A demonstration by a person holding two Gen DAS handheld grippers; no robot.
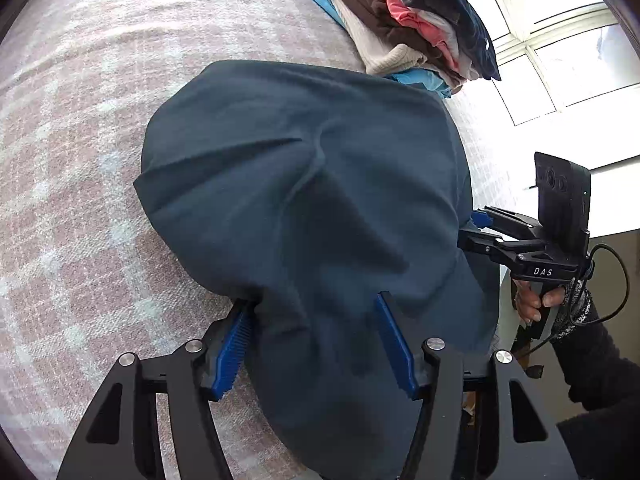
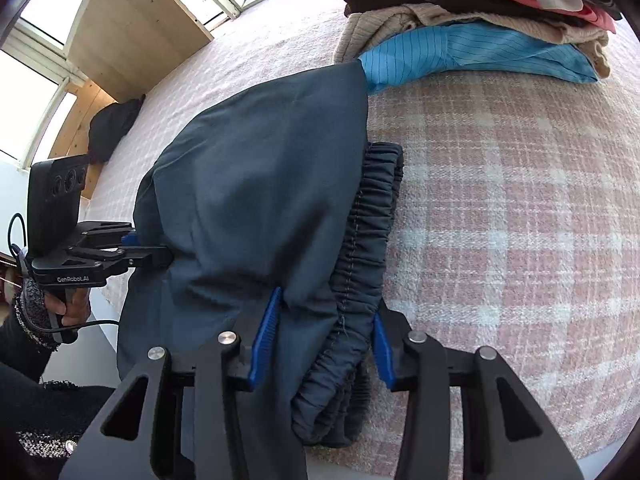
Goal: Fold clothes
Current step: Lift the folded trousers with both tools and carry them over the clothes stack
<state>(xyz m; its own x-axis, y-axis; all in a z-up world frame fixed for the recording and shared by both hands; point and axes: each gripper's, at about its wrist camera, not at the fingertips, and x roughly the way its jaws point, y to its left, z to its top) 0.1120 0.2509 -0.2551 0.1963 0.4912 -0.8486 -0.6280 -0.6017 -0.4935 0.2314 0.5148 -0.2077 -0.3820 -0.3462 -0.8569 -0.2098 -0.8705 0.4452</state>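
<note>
Seemingly mid-fold, the dark blue garment [image 2: 256, 184] is draped doubled on the checked blanket [image 2: 500, 200], straddled by the parted left gripper [image 1: 316, 340] and right gripper [image 2: 324, 344], so clamping seems called for.

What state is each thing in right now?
Dark garment: partly folded, bunched, lying on the bed.
Elastic waistband: gathered, between the right gripper's fingers.
Left gripper: open around cloth.
Right gripper: open.
Clothes pile: folded, stacked.
</note>
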